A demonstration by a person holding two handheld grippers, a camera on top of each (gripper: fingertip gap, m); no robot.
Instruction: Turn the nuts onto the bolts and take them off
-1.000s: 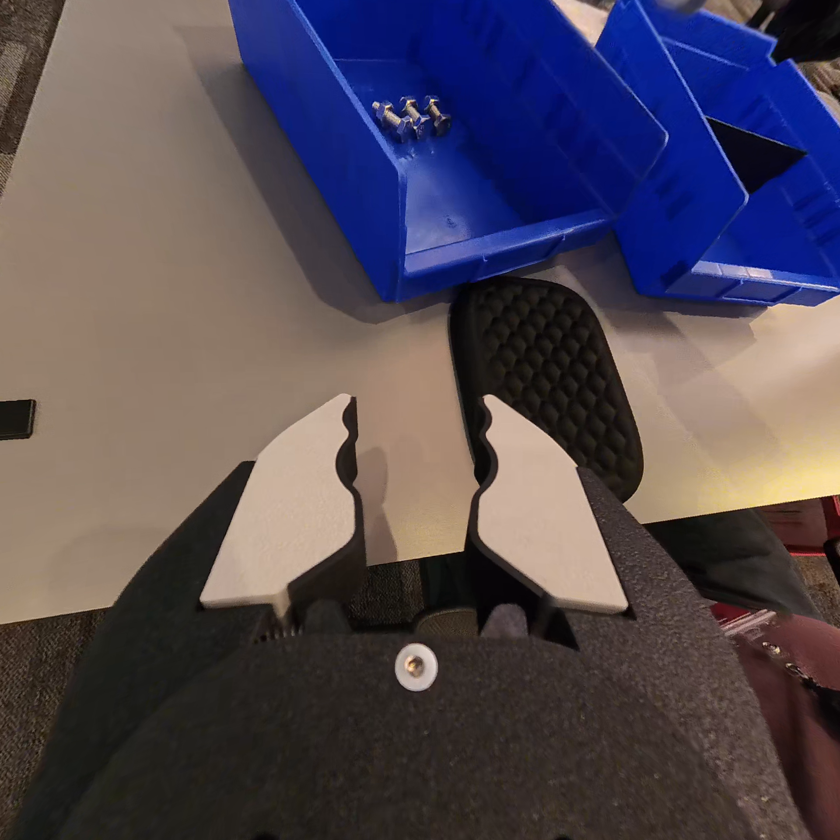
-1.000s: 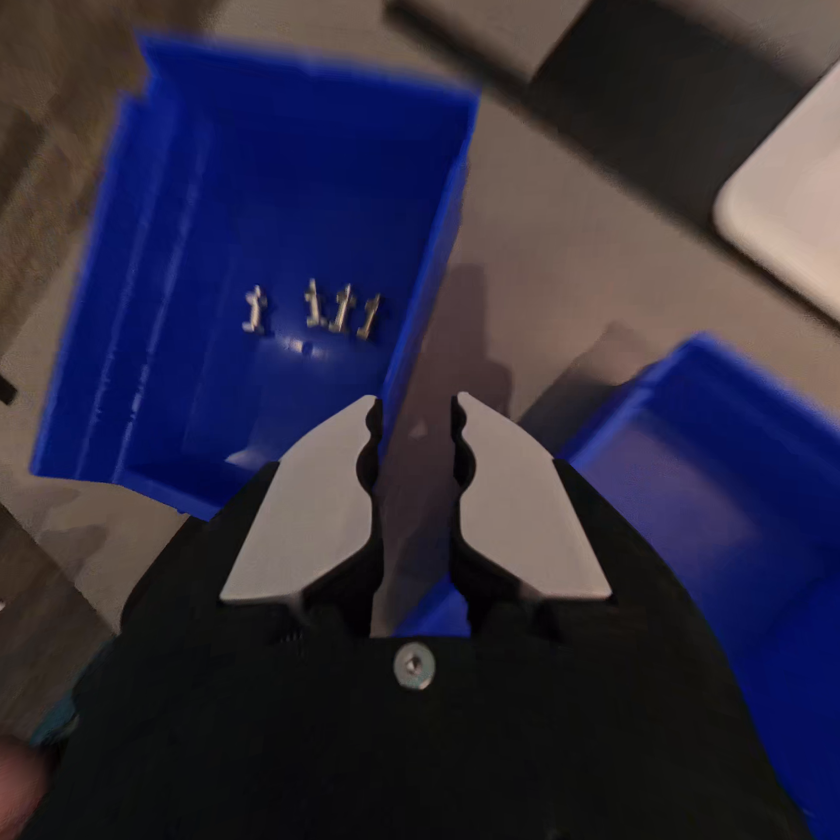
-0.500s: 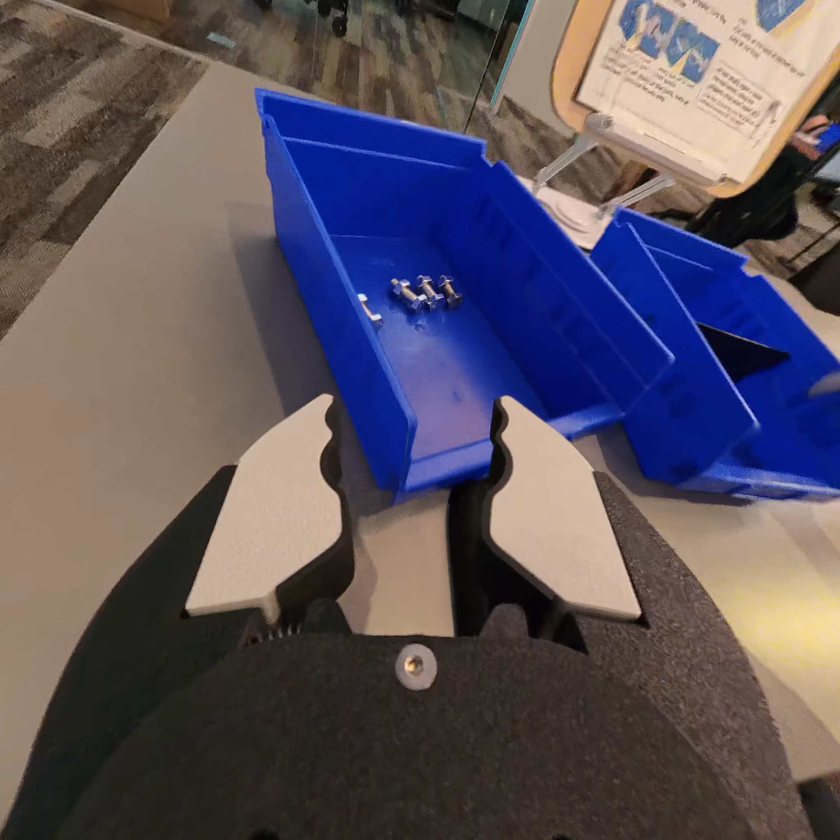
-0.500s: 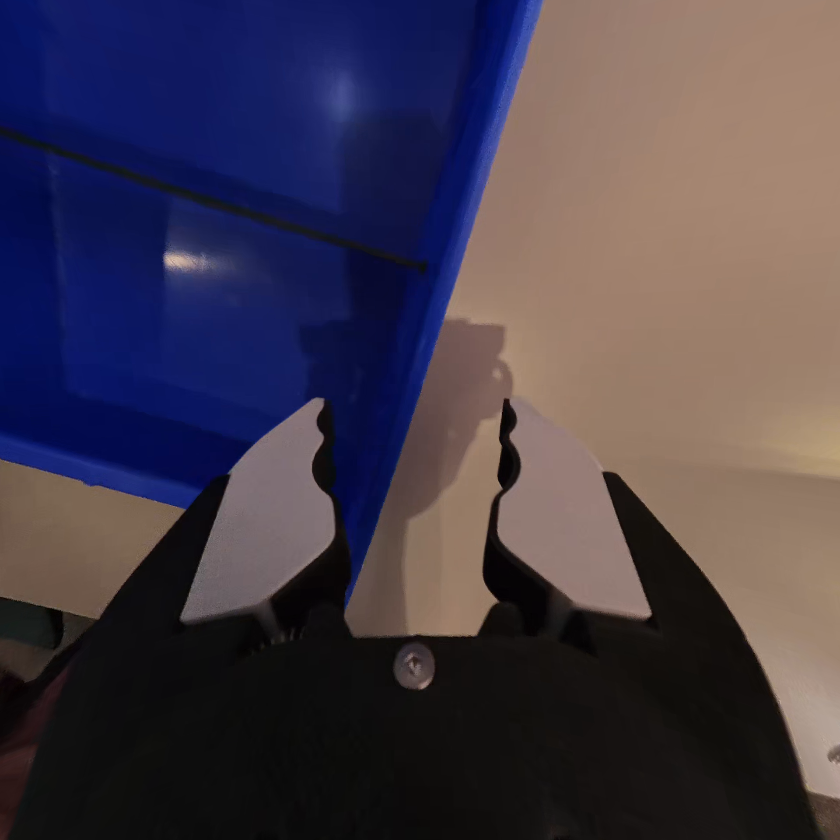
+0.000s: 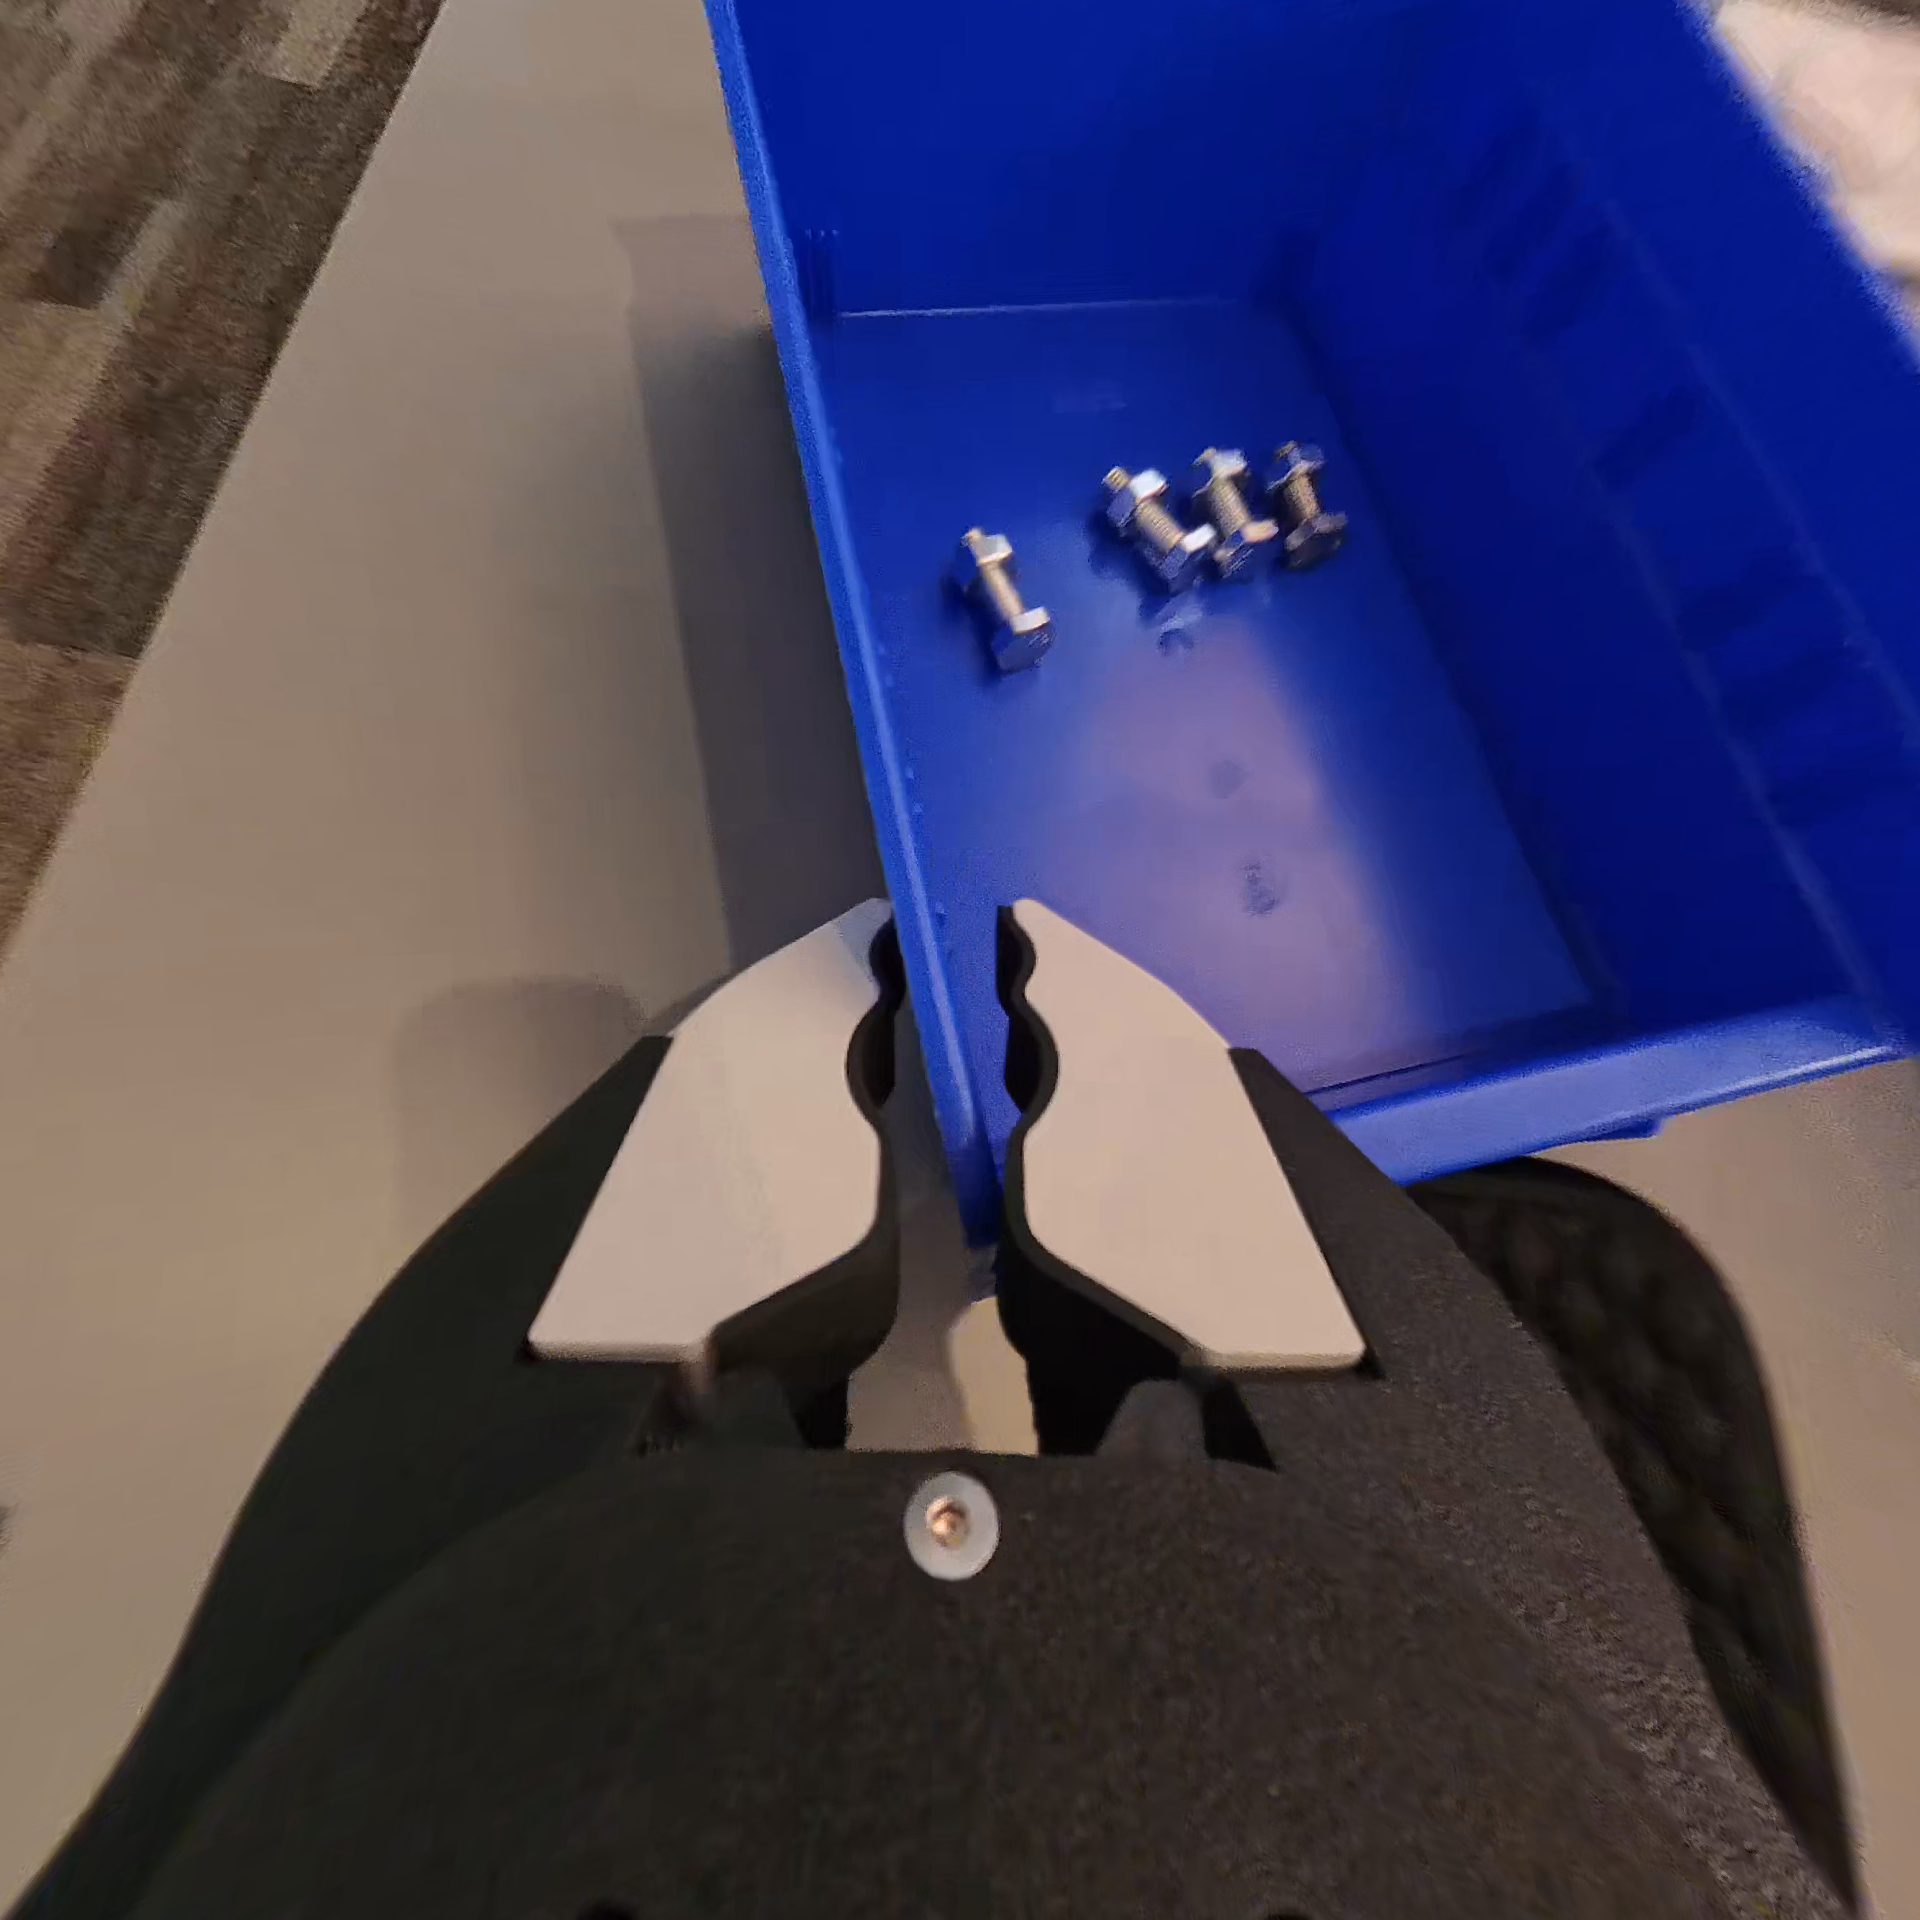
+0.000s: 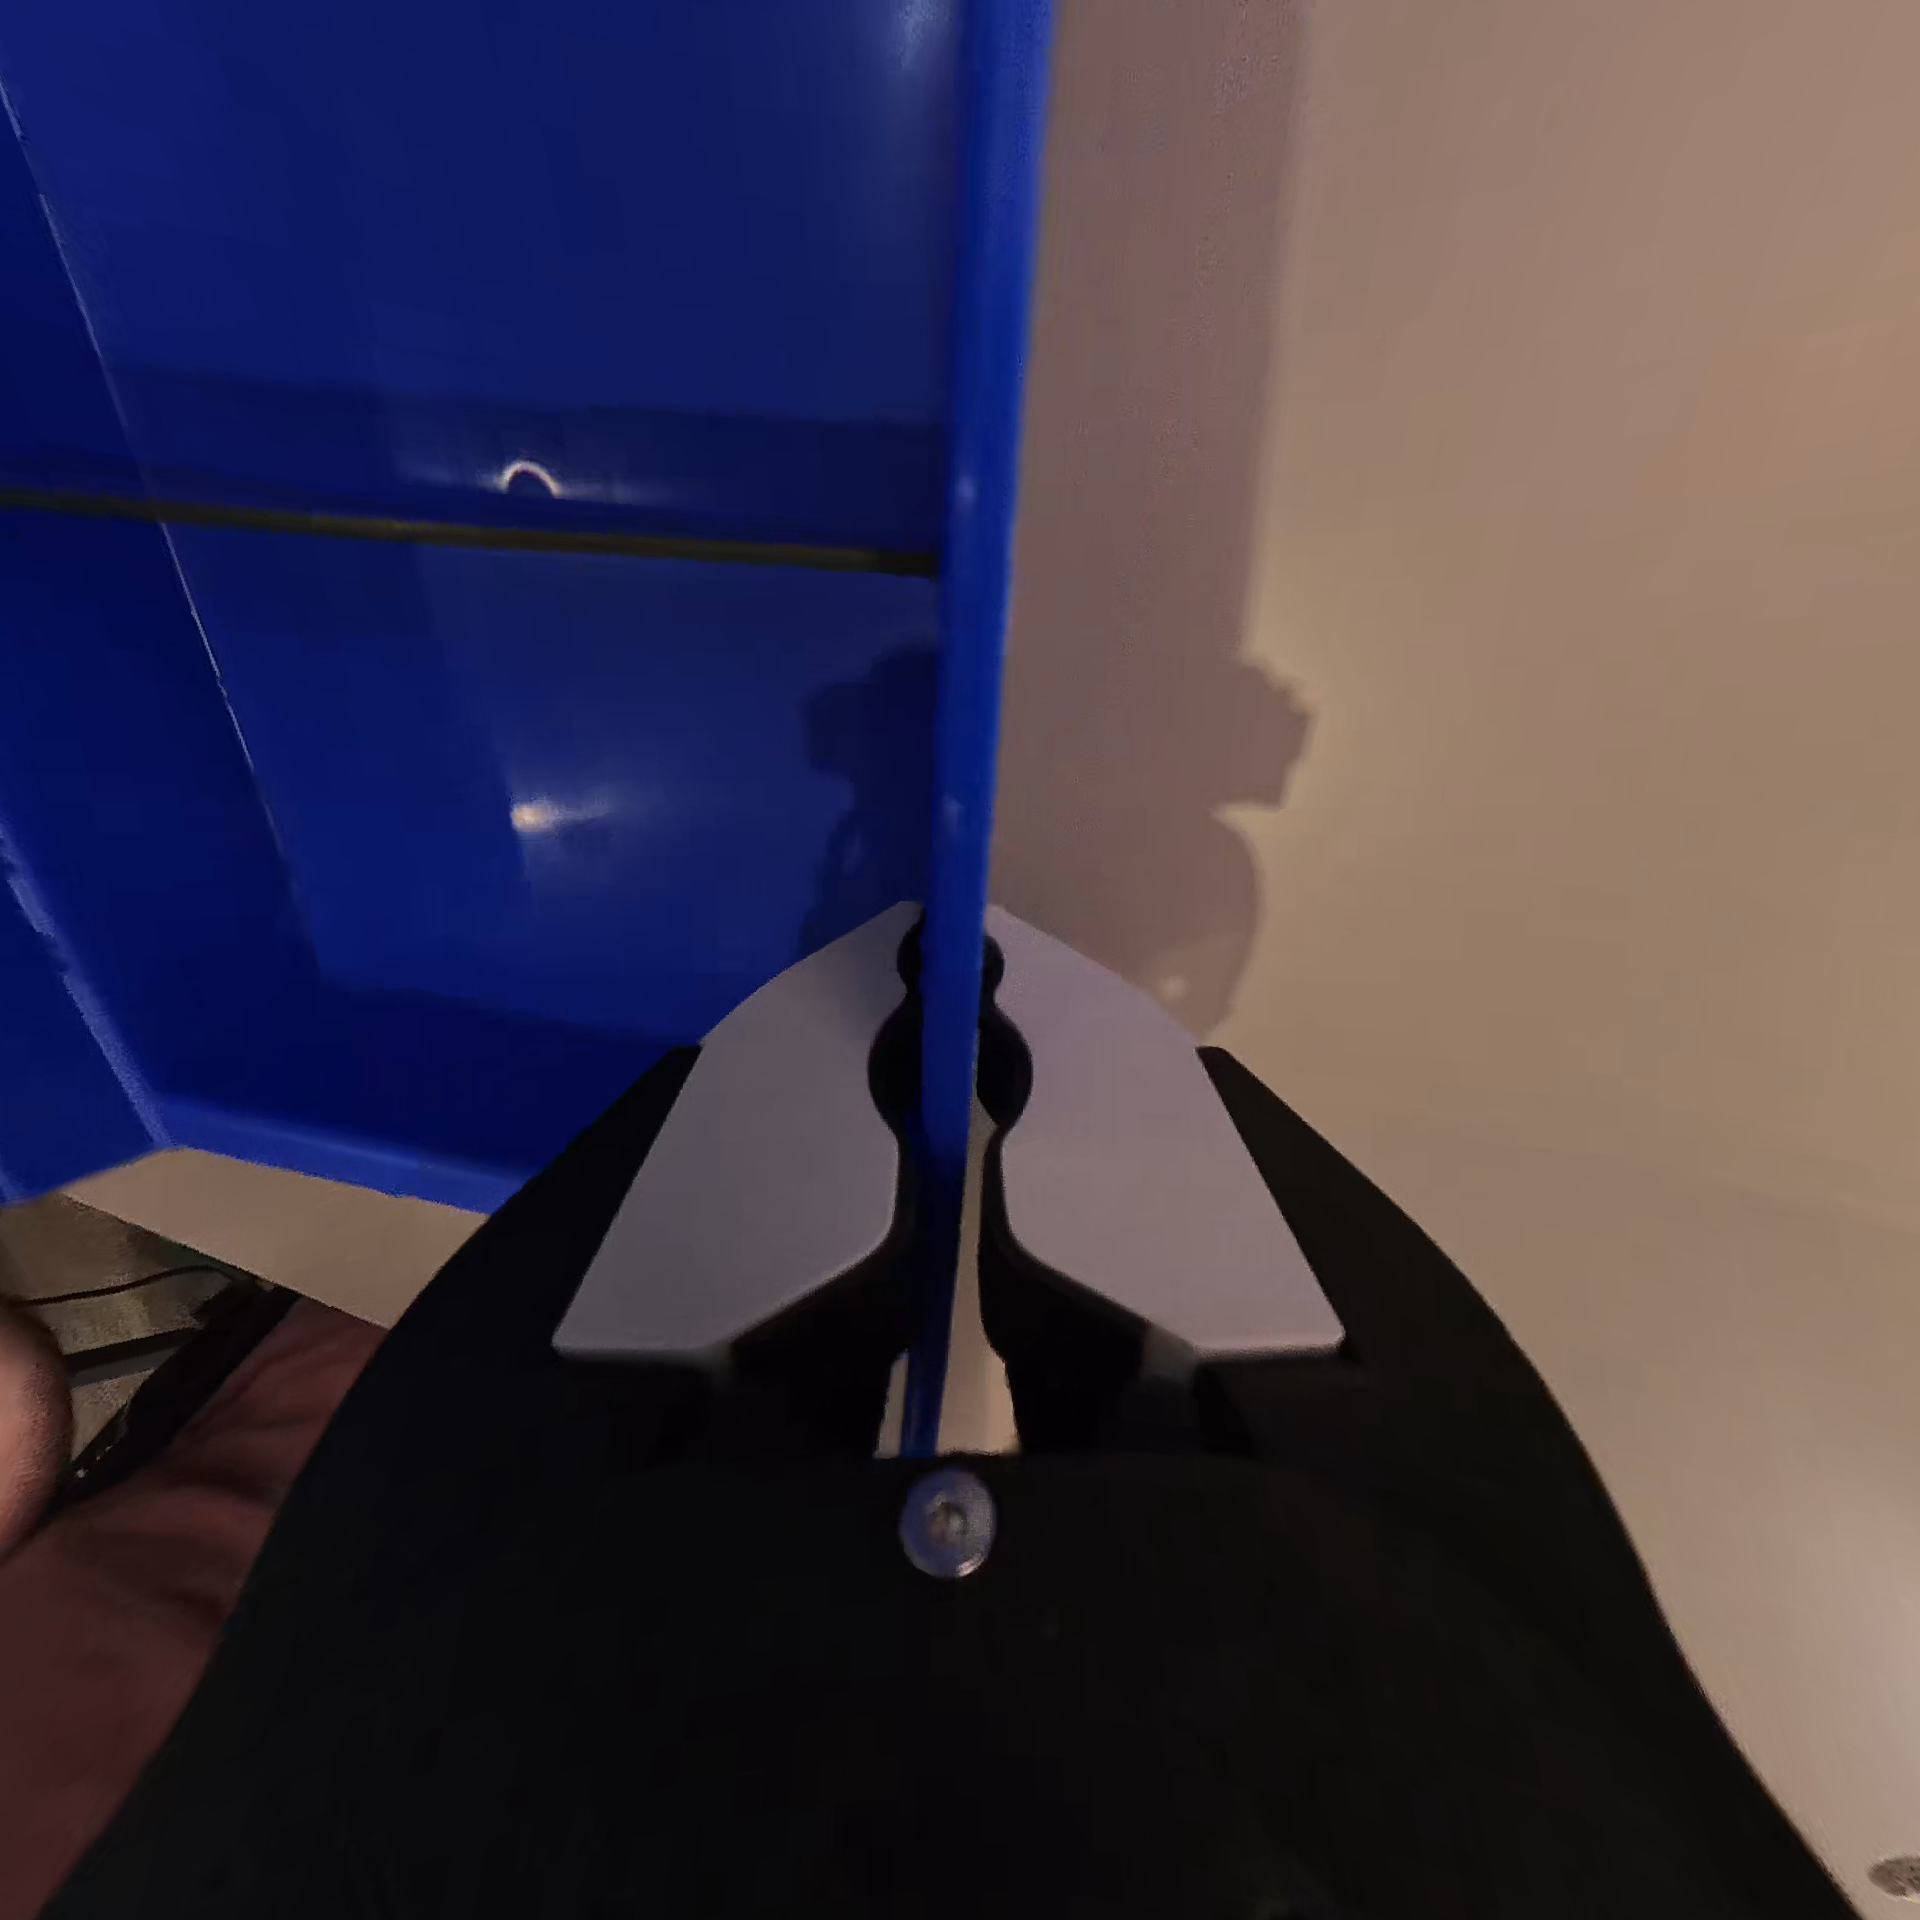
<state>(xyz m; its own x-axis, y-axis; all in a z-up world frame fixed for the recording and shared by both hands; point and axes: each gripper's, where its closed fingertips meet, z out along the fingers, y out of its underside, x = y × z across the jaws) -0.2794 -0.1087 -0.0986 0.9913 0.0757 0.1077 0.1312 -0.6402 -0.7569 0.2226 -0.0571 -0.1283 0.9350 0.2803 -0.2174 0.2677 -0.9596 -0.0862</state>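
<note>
1. The left gripper (image 5: 948, 914) straddles the near left wall of the open blue plastic bin (image 5: 1714, 1049); its grey fingers (image 5: 1132, 1153) are close on either side — whether they pinch it I cannot tell.
2. Four silver bolts with nuts threaded on (image 5: 1143, 551) lie on the bin floor, well ahead of the fingers, long axes slanting up-left.
3. The right gripper (image 6: 948, 920) is clamped on the thin wall of a second blue bin (image 6: 977, 416).
4. Both bins sit on the beige desk (image 5: 416, 727) — patterned carpet (image 5: 135, 208) lies beyond.
</note>
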